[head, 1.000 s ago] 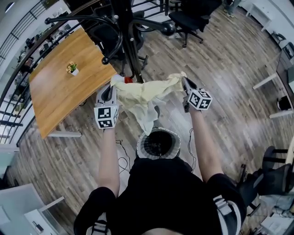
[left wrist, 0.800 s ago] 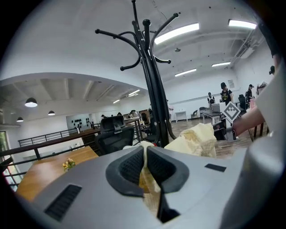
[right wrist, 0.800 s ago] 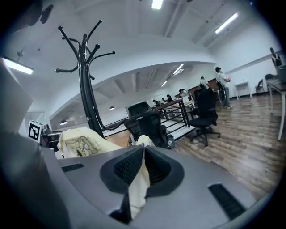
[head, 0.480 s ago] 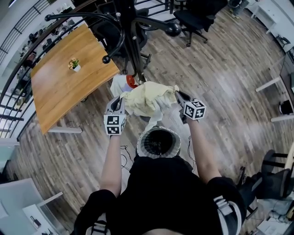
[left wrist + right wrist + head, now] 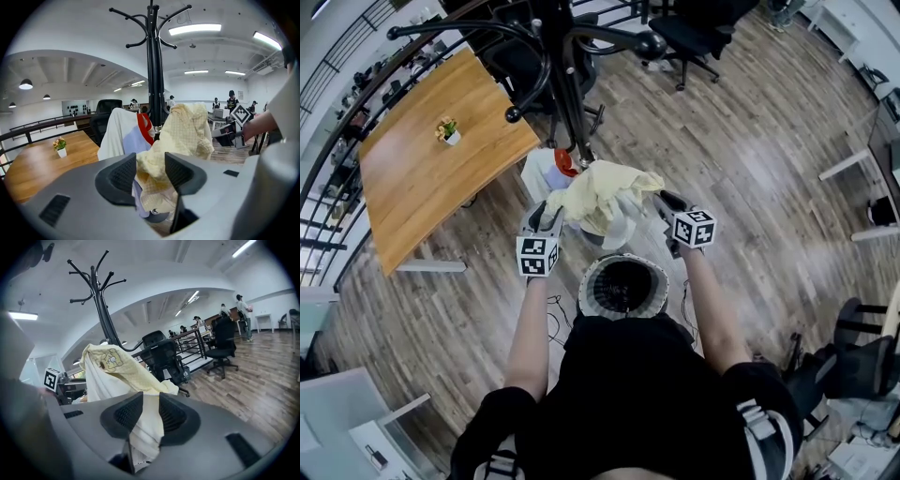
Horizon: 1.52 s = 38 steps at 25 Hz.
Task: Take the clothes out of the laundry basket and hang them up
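A pale yellow garment [image 5: 600,192] is draped on the black coat rack [image 5: 567,103], over a white and blue garment with a red collar [image 5: 546,171]. My left gripper [image 5: 546,211] is at the yellow cloth's left edge and my right gripper [image 5: 661,199] at its right edge. In the left gripper view the jaws [image 5: 149,171] are opening, with a fold of the yellow garment [image 5: 185,131] loose between them. In the right gripper view the jaws [image 5: 150,411] are opening too, and a hanging strip of the yellow garment [image 5: 112,366] lies between the pads. The round laundry basket [image 5: 591,281] stands on the floor just below my arms.
A wooden table [image 5: 422,178] with a small potted plant [image 5: 447,138] stands to the left of the rack. Black office chairs [image 5: 684,37] are behind it, and a railing runs along the far left. Cables [image 5: 548,319] lie on the floor beside the basket.
The yellow garment was stretched wide between the two grippers; it now sits bunched on the rack. Both grippers have drawn closer together and a little toward me.
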{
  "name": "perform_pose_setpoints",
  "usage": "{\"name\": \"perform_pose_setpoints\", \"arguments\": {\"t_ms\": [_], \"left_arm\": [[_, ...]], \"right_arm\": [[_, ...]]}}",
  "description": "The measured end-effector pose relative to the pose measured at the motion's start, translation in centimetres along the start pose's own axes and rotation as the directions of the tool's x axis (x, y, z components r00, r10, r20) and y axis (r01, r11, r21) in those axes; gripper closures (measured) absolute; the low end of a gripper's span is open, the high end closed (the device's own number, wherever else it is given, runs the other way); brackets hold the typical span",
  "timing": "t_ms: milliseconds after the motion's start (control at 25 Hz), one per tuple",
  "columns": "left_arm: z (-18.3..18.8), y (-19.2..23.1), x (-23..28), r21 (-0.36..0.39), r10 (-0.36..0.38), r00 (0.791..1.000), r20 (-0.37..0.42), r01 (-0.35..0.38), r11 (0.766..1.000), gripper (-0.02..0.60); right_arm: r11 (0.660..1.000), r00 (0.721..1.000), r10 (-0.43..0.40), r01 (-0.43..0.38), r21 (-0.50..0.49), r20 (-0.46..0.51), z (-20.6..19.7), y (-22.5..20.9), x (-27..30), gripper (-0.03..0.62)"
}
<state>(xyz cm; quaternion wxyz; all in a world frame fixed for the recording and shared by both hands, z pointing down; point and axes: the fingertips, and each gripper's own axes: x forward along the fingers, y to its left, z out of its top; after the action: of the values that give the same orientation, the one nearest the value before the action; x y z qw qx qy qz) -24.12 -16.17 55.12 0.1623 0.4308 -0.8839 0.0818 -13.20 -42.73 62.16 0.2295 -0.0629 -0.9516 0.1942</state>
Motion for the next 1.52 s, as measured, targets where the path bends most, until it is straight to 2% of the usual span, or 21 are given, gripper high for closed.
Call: {"name": "perform_pose_setpoints", "arguments": {"t_ms": [40, 200, 680, 800, 880, 1120, 1400, 1520], "left_arm": [[-0.3, 0.0, 0.0, -0.003, -0.005, 1.0, -0.008, 0.005, 1.0, 0.384], [-1.1, 0.0, 0.0, -0.003, -0.022, 0.999, -0.028, 0.022, 1.0, 0.37], [-3.4, -0.7, -1.3, -0.026, -0.081, 0.996, -0.048, 0.08, 0.996, 0.37], [-3.1, -0.9, -2.3, -0.033, -0.105, 0.994, -0.015, 0.105, 0.994, 0.371], [-2.9, -1.1, -3.0, -0.03, -0.124, 0.992, 0.005, 0.124, 0.992, 0.371], [-2.8, -1.7, -5.1, -0.031, -0.187, 0.982, 0.037, 0.189, 0.982, 0.415], [-4.4, -1.5, -7.2, 0.006, -0.262, 0.965, 0.019, 0.262, 0.965, 0.512], [-5.4, -1.4, -8.0, 0.006, -0.3, 0.954, 0.002, 0.3, 0.954, 0.53]], "right_arm": [[1.0, 1.0, -0.004, 0.004, 0.004, -0.003, -0.4, 0.0, -0.2, 0.477], [1.0, 1.0, -0.021, 0.021, 0.016, -0.007, -1.6, 0.4, -0.9, 0.477], [0.997, 0.998, -0.063, 0.062, 0.044, 0.008, -4.4, 2.4, -3.5, 0.489], [0.996, 0.996, -0.081, 0.08, 0.036, 0.038, -4.6, 3.3, -4.2, 0.588], [0.996, 0.995, -0.089, 0.089, 0.021, 0.052, -4.6, 4.0, -4.6, 0.588], [0.999, 0.997, -0.003, 0.006, -0.044, 0.076, -4.7, 8.8, -5.4, 0.586], [0.983, 1.0, -0.013, 0.014, -0.184, 0.01, -7.2, 13.5, -4.8, 0.586], [0.98, 1.0, 0.002, 0.0, -0.2, 0.011, -8.2, 15.2, -4.3, 0.586]]}}
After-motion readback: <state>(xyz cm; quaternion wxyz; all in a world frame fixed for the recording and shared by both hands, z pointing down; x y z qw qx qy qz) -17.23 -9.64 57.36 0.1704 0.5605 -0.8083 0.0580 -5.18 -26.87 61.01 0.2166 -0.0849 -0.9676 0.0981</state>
